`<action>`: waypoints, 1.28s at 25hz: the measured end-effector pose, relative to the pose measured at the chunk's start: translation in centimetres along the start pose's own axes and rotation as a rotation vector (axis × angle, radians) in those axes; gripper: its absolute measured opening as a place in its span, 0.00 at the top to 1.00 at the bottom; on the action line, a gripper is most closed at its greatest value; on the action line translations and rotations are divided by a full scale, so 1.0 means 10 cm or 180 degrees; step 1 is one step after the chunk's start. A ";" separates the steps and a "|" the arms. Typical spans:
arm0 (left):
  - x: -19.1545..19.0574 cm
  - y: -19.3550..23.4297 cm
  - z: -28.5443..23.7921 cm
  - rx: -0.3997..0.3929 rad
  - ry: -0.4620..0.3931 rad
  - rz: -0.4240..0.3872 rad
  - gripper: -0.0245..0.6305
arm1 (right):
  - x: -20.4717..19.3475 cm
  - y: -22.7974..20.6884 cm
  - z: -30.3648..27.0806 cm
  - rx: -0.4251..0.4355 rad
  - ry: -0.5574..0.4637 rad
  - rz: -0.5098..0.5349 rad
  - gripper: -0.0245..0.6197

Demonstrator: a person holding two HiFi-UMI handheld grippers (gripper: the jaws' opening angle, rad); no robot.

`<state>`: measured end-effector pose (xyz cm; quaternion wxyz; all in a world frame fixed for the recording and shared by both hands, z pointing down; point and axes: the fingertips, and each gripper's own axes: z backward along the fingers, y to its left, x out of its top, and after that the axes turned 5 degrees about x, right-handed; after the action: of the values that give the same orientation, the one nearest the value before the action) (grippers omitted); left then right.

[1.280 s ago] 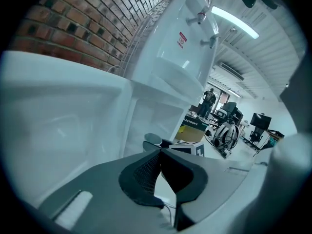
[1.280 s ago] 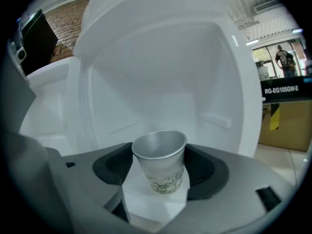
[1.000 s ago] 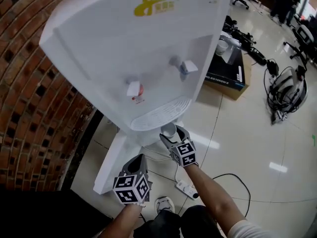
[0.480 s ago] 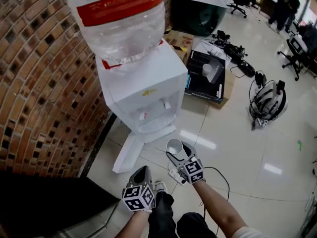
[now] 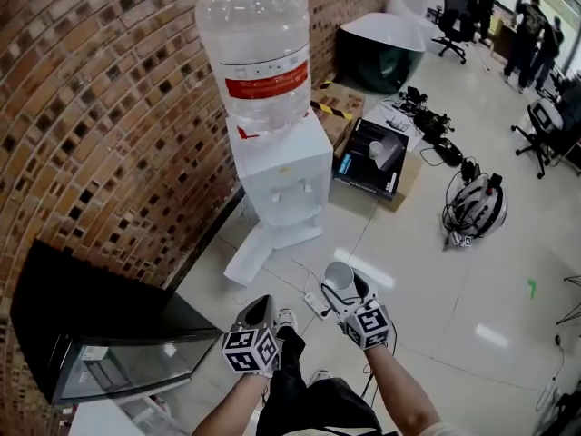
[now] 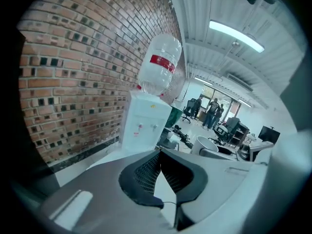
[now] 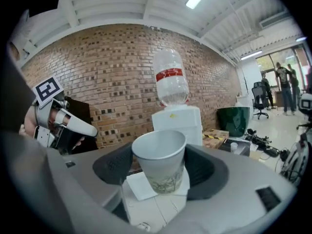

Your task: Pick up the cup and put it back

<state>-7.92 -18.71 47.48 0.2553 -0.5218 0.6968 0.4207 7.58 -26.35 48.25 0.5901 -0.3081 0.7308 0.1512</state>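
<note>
Two grippers sit low in the head view, and the main change is how far off everything else now lies. At far left the brick wall point(image 5: 91, 107) runs back, with a black glass-fronted cabinet point(image 5: 109, 361) at its foot. Next is our left gripper point(image 5: 259, 305). Its own view shows the pads point(image 6: 144, 172) meeting at the tips with nothing between them, so we carry nothing on that side.

Beyond it stands the white water dispenser point(image 5: 283, 184), its bottle point(image 5: 256, 53) upright on top. A second ago that dispenser filled the head view and the cup was right by its drip tray; now the whole machine is small and well apart from us.

To the right of the left gripper is the paper cup point(image 5: 339, 277), upright and seemingly empty. The right gripper point(image 5: 343, 284) has it clamped between fairly wide-set jaws, both pads pressing its sides. Further right a black carton point(image 5: 377, 157) and a tangle of cables and gear point(image 5: 474, 209) lie on the floor, with people point(image 5: 536, 48) far off.

We judge the pick-up done: the cup is lifted clear and carried away from the dispenser. Putting it back remains, which means bringing it back in under the taps and keeping it level.
</note>
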 end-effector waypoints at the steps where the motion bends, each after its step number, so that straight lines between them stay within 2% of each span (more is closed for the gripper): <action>1: 0.05 -0.05 0.15 0.0010 -0.0051 0.0022 0.96 | 0.10 0.07 0.15 0.0010 -0.0012 0.0028 0.45; 9: 0.12 -0.26 1.24 0.0120 -0.0218 0.0175 0.96 | 0.73 0.74 1.18 0.0079 -0.0230 -0.0065 0.45; 13: 0.07 -0.34 1.66 0.0116 -0.0235 0.0029 0.96 | 0.90 1.16 1.52 0.0092 -0.0208 -0.0032 0.45; 17: -0.05 -0.37 2.01 0.0015 -0.0228 0.0003 0.96 | 0.93 1.55 1.79 0.0030 -0.0141 -0.0156 0.45; 22: -0.24 -0.34 2.49 -0.0239 -0.0197 -0.0089 0.96 | 1.02 2.12 2.08 -0.0066 -0.0240 -0.0192 0.45; 27: -0.46 -0.18 2.92 -0.0335 -0.0199 -0.0122 0.96 | 0.89 2.68 2.31 -0.0151 -0.0211 -0.0265 0.45; 32: -0.60 -0.18 3.23 -0.0445 -0.0236 -0.0265 0.96 | 0.76 3.08 2.61 -0.0253 -0.0191 -0.0291 0.45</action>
<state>-6.99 11.69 35.05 0.2612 -0.5509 0.6336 0.4763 7.46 10.40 29.90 0.6053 -0.3596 0.6914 0.1621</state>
